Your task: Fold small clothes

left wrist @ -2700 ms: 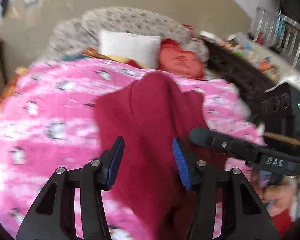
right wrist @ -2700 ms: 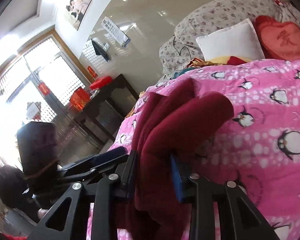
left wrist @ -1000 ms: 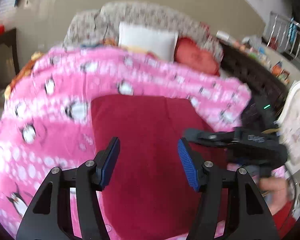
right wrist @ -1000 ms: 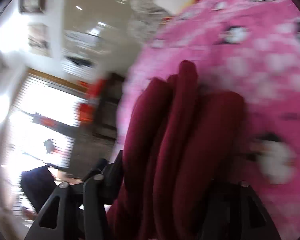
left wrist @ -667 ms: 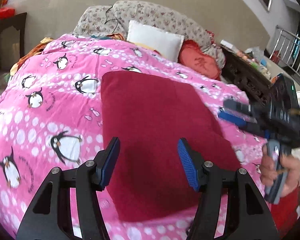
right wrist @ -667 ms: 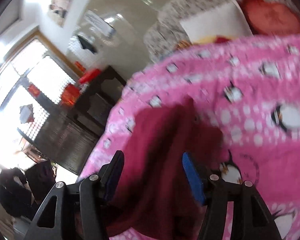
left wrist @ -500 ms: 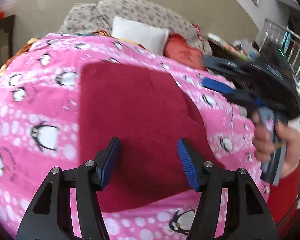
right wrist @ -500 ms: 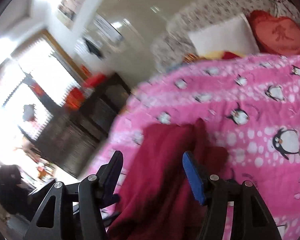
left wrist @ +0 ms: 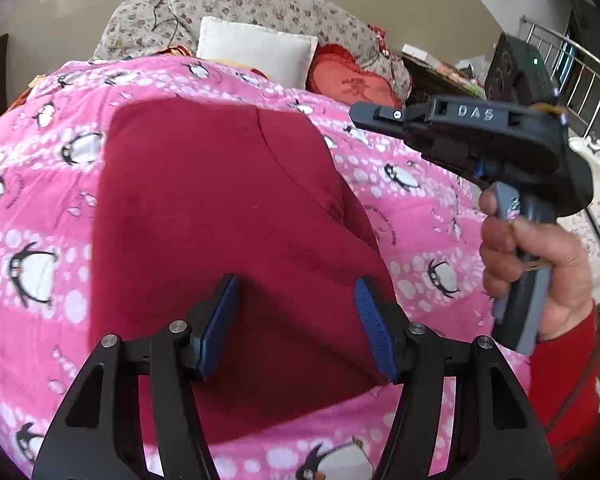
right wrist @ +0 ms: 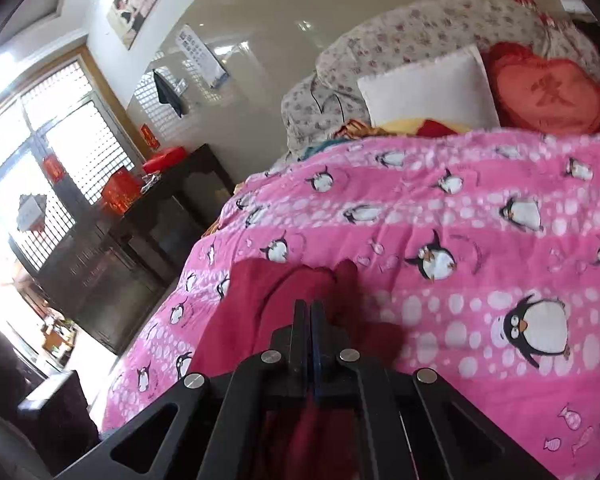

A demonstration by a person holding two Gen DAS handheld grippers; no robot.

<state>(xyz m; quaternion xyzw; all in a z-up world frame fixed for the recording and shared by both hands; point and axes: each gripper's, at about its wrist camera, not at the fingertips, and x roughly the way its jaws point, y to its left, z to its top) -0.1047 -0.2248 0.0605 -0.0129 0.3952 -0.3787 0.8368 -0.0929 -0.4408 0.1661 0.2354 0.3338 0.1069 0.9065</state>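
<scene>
A dark red garment [left wrist: 220, 216] lies folded flat on the pink penguin blanket [left wrist: 28, 184]. My left gripper [left wrist: 296, 320] is open and empty, just above the garment's near part. My right gripper [left wrist: 364, 114] shows in the left wrist view held in a hand above the blanket, to the right of the garment. In the right wrist view the right gripper [right wrist: 310, 308] has its jaws pressed together with nothing between them, above the garment's edge [right wrist: 252, 304].
A white pillow [left wrist: 256, 52], a red heart cushion [left wrist: 348, 80] and a floral quilt [left wrist: 260, 4] lie at the bed's head. A dark wooden cabinet [right wrist: 140, 240] stands left of the bed. A metal railing [left wrist: 572, 68] is at the right.
The right gripper let go of the red garment, lifted away to the right and closed empty. The garment now lies flat. The left gripper stayed open above it.
</scene>
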